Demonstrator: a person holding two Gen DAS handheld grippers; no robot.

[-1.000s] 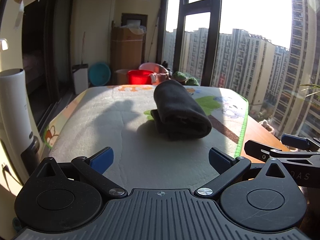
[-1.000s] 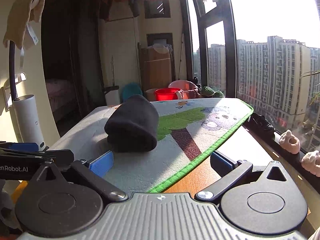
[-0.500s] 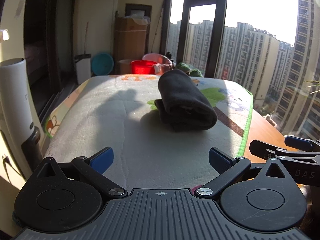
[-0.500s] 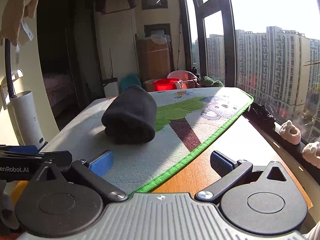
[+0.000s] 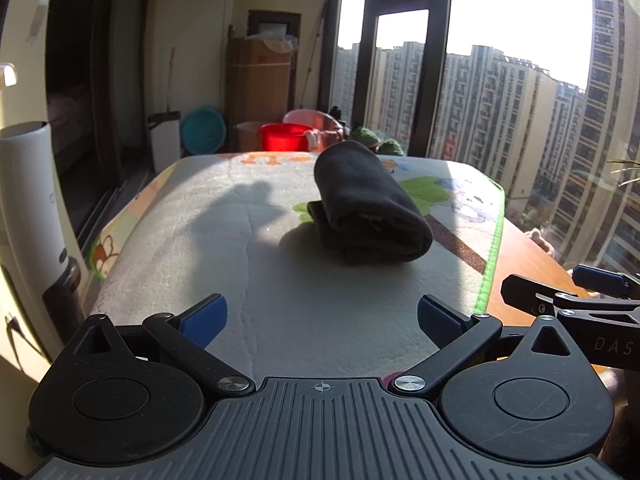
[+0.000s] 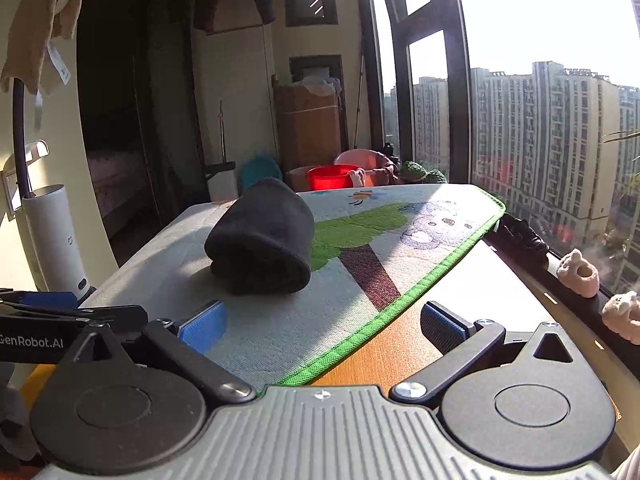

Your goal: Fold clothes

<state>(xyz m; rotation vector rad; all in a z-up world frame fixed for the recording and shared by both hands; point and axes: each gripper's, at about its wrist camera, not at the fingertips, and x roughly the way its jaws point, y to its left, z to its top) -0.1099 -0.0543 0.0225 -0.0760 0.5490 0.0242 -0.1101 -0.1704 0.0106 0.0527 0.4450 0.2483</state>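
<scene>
Nearest the left wrist camera, the left gripper (image 5: pixel 322 316) hangs with its jaws spread wide and nothing between them. The right gripper (image 6: pixel 322 322) is likewise wide and empty, sitting at about 3 o'clock of the left one and straddling the mat's green edge.

Beyond them, at roughly 12 o'clock from the left gripper and 11 o'clock from the right, the dark garment (image 5: pixel 370 206) lies folded into a thick bundle on the mat (image 5: pixel 224 272), well apart from both grippers. The folding looks essentially finished.

The risk from here, as I judge it, is the bundle itself: the plump top layer sits rounded rather than flat, so it could spring open if nudged or gripped by one layer only. A gripper dragged low across the fleecy mat could also catch the pile and shift mat and bundle together toward the wooden table (image 6: pixel 452 300) edge at 3 o'clock.

Farther off, a white cylindrical appliance (image 5: pixel 28 216) stands at 9 o'clock. Behind the table are a red basin (image 5: pixel 282 136), a teal bowl (image 5: pixel 202 130) and a tall cardboard box (image 5: pixel 260 80). Large windows at 1 to 3 o'clock show sunlit apartment towers (image 6: pixel 540 148).
</scene>
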